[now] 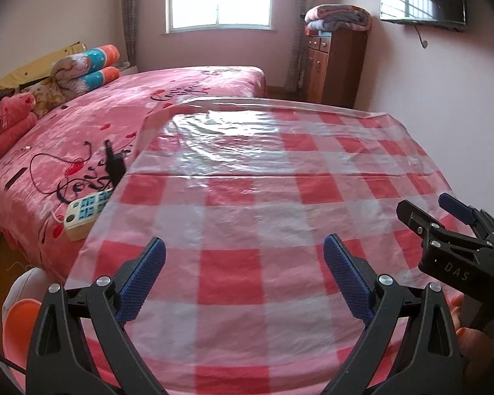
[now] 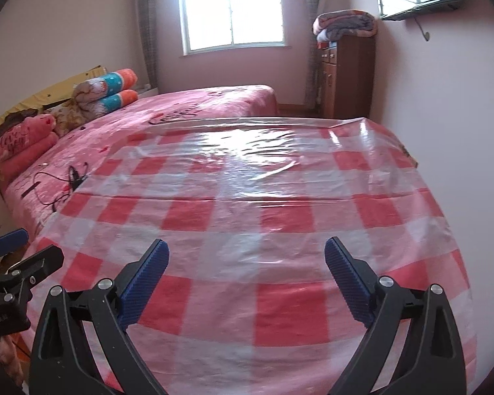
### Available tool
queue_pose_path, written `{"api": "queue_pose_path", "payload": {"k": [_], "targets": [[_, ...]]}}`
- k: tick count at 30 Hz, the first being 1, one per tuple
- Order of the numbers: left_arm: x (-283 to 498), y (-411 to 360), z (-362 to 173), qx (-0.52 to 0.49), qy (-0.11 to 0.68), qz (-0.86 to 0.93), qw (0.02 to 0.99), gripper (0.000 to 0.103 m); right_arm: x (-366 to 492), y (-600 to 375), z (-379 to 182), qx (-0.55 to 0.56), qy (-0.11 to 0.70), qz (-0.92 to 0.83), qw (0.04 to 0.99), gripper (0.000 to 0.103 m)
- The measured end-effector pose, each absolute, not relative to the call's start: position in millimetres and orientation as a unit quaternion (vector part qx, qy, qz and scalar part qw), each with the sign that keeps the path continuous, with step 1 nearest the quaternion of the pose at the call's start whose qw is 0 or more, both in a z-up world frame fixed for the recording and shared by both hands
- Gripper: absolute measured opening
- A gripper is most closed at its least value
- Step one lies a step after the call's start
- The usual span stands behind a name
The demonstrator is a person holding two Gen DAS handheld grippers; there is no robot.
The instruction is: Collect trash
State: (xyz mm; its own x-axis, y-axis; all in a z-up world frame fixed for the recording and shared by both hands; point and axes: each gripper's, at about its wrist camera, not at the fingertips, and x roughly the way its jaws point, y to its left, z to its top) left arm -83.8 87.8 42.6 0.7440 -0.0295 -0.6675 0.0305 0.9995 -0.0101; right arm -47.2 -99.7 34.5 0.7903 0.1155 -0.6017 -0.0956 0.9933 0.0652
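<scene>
A table under a red-and-white checked cloth with a clear plastic cover (image 1: 247, 197) (image 2: 247, 204) fills both views; I see no trash on it. My left gripper (image 1: 243, 247) hovers open over the table's near edge, nothing between its blue pads. My right gripper (image 2: 247, 250) is likewise open and empty above the near edge. The right gripper (image 1: 425, 210) also shows at the right of the left wrist view, open. The left gripper (image 2: 13, 250) shows at the left edge of the right wrist view, held by a hand.
A pink bed (image 1: 115, 115) lies left of the table, with a power strip (image 1: 85, 210), a black adapter and cable (image 1: 115, 164), and folded quilts (image 1: 85, 69). A wooden cabinet (image 1: 332, 62) topped with blankets stands at the back right. A white and orange bin (image 1: 23, 309) sits lower left.
</scene>
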Motion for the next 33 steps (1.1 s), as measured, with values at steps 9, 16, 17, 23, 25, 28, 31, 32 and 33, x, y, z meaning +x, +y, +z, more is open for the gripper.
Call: {"api": "queue_pose_path", "payload": {"k": [9, 16, 17, 23, 25, 28, 31, 32, 33], "targets": [[-65.7, 55.0, 34.9, 0.020, 0.364, -0.018, 0.931, 0.097, -46.2, -126.9, 33.3, 0.018, 0.312, 0.022, 0.950, 0.095], [-56.2, 34.5, 32.8, 0.033, 0.363, -0.015, 0.931, 0.097, -44.8, -140.5, 32.9, 0.022, 0.310, 0.011, 0.951, 0.095], [-54.8, 32.7, 32.5, 0.034, 0.363, -0.014, 0.931, 0.097, -44.4, -142.8, 32.7, 0.024, 0.310, 0.010, 0.950, 0.095], [-47.5, 23.9, 26.8, 0.039, 0.372, -0.014, 0.927, 0.097, -41.9, -154.0, 31.6, 0.034, 0.315, 0.004, 0.948, 0.095], [-45.0, 20.0, 23.8, 0.044, 0.375, -0.012, 0.926, 0.097, -40.5, -156.5, 30.7, 0.035, 0.317, 0.002, 0.948, 0.095], [-41.4, 17.0, 19.8, 0.046, 0.378, -0.011, 0.925, 0.097, -37.6, -159.2, 28.3, 0.038, 0.325, 0.004, 0.945, 0.095], [-37.3, 14.4, 16.1, 0.047, 0.379, -0.008, 0.924, 0.097, -34.2, -160.5, 25.8, 0.038, 0.333, 0.003, 0.942, 0.095], [-35.6, 13.8, 14.7, 0.047, 0.381, -0.008, 0.923, 0.097, -32.3, -160.8, 24.6, 0.038, 0.336, 0.003, 0.941, 0.095], [-32.8, 13.0, 12.5, 0.046, 0.387, -0.008, 0.921, 0.097, -30.2, -161.2, 23.3, 0.037, 0.340, 0.001, 0.940, 0.095]]}}
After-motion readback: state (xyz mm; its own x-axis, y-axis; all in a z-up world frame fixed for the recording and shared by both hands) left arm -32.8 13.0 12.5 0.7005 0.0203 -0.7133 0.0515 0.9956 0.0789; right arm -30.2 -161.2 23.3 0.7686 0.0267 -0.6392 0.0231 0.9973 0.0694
